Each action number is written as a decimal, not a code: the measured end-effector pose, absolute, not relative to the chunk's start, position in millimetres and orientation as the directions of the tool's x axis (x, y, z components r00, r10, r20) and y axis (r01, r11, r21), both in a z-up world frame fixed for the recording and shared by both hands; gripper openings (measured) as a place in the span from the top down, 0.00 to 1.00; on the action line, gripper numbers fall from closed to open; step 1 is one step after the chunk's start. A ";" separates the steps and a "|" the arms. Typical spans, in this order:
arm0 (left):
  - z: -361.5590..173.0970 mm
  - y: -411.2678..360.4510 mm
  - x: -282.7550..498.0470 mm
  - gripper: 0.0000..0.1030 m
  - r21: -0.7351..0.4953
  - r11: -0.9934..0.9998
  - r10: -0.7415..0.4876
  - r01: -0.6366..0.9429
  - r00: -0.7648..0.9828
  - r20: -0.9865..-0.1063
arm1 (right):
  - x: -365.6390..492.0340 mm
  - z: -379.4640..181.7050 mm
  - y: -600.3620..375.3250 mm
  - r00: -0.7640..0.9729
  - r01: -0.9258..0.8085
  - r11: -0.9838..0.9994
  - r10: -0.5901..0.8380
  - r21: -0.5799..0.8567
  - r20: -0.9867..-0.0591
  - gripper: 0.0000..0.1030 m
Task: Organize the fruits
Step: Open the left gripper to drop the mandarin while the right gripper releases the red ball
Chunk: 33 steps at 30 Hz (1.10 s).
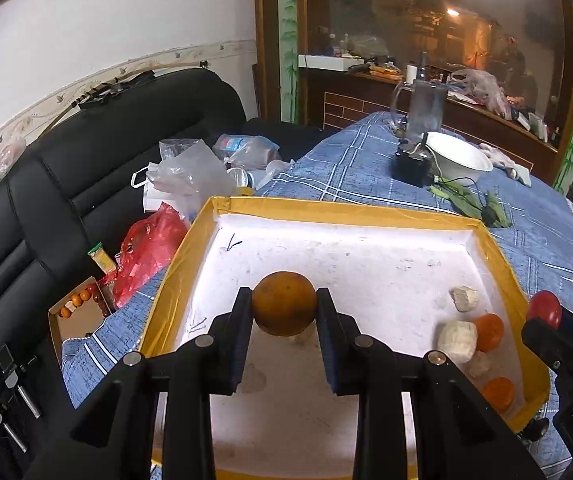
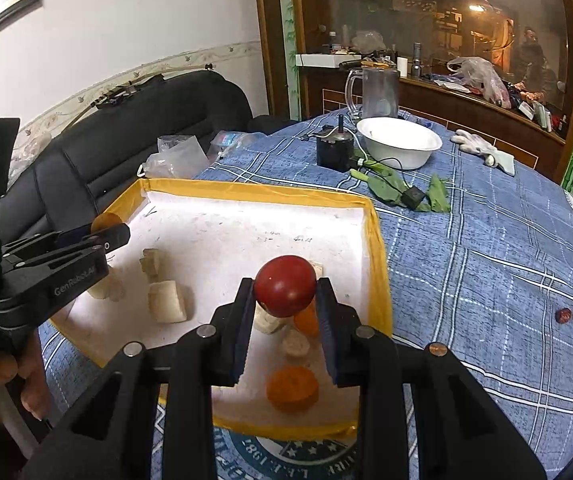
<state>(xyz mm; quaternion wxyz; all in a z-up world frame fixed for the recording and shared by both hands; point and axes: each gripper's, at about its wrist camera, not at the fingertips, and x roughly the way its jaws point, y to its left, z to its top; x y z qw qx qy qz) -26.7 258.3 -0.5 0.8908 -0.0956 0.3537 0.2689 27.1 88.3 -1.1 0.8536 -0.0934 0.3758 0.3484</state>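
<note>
My left gripper (image 1: 284, 304) is shut on an orange (image 1: 284, 303), held above the white floor of a yellow-rimmed tray (image 1: 326, 210). My right gripper (image 2: 285, 294) is shut on a dark red round fruit (image 2: 285, 290) over the tray's right front part (image 2: 378, 264). In the left wrist view the red fruit (image 1: 543, 308) and right gripper show at the right edge. In the right wrist view the left gripper (image 2: 102, 226) comes in from the left with the orange (image 2: 102, 221) partly hidden. Pale chunks (image 2: 167, 301) and orange slices (image 2: 292, 388) lie in the tray.
A blue checked cloth (image 2: 486, 280) covers the table. On it stand a white bowl (image 2: 398, 142), a black box with a wire (image 2: 334, 152), a glass jug (image 2: 378, 90), green leaves (image 2: 402, 192), a glove (image 2: 482, 150) and two small dark fruits (image 2: 572, 315). A black sofa with bags (image 1: 166, 184) lies left.
</note>
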 end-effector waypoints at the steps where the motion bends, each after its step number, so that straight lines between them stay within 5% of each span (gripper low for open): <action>1: -0.8 259.7 -25.8 0.71 0.020 0.836 0.412 -0.548 0.604 -0.683 | 28.8 -1.8 90.9 0.472 -0.666 0.739 0.524 0.102 -0.709 0.68; 33: -17.6 295.5 0.3 0.71 0.002 0.804 0.391 -0.595 0.525 -0.756 | 67.8 -35.5 148.8 0.405 -0.691 0.717 0.488 0.091 -0.773 0.68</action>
